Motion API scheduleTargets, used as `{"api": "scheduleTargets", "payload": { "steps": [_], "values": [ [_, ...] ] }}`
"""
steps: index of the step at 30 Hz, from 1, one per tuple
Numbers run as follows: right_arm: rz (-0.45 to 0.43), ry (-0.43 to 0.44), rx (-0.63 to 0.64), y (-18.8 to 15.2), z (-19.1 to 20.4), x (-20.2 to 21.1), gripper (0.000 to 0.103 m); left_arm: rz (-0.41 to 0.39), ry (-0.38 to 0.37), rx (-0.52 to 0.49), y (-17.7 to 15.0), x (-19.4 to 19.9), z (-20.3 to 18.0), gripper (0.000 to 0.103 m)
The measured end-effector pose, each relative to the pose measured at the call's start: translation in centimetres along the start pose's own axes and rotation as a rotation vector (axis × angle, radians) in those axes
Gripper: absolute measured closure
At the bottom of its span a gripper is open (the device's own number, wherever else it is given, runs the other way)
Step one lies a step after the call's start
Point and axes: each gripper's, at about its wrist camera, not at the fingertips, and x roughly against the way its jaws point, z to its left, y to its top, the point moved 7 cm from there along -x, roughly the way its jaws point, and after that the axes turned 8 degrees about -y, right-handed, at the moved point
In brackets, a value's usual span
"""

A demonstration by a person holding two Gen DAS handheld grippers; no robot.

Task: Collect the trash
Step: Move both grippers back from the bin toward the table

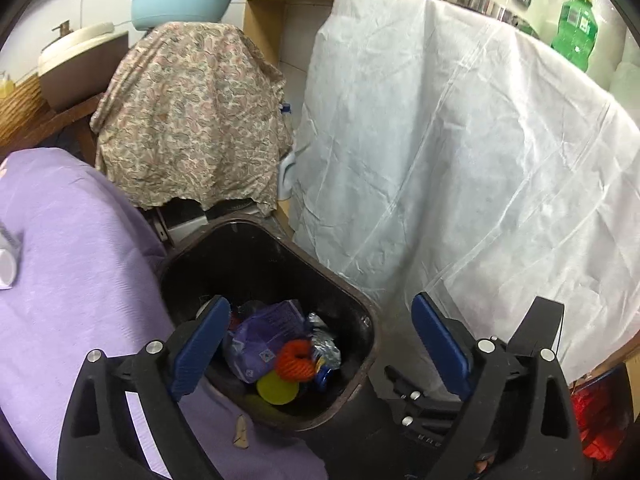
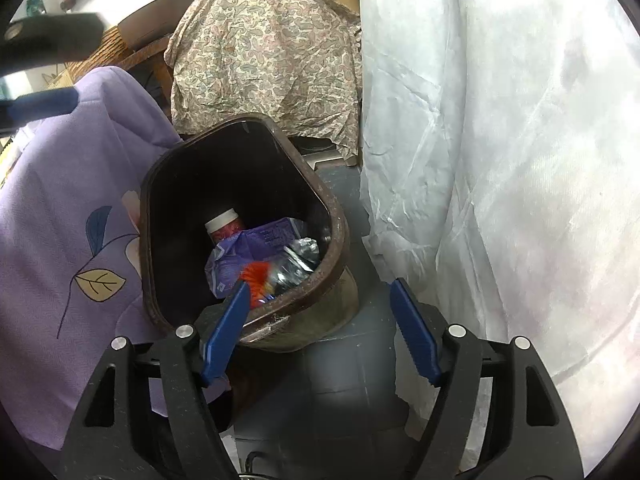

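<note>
Bin: my dark trash bin [image 1: 362,298] holds a purple wrapper [image 1: 264,332], orange netting [image 1: 294,360] and a yellow lid [image 1: 277,389].
Left tongs [image 1: 320,340]: spread, empty, above the bin.
Right tongs [image 2: 320,320]: spread, empty, over the bin's near rim.

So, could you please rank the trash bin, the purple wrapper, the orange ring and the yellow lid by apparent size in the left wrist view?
1. Trash bin, easily the largest.
2. Purple wrapper.
3. Orange ring and yellow lid look about alike; the lid is partly hidden, so I won't rank them.
</note>
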Motion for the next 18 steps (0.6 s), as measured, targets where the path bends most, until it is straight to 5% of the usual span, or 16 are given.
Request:
{"api": "scheduleTargets", "payload": {
  "steps": [9,18],
  "values": [
    [-0.059,0.068,0.018,2.2,1.8,2.3,0.031,-0.083,0.071,0.026,-0.9,6.0,4.3,0.008],
    [-0.146,0.271,0.142,6.5,8.9,6.8,0.021,-0.155,0.263,0.103,-3.6,14.7,14.1,0.007]
  ]
}}
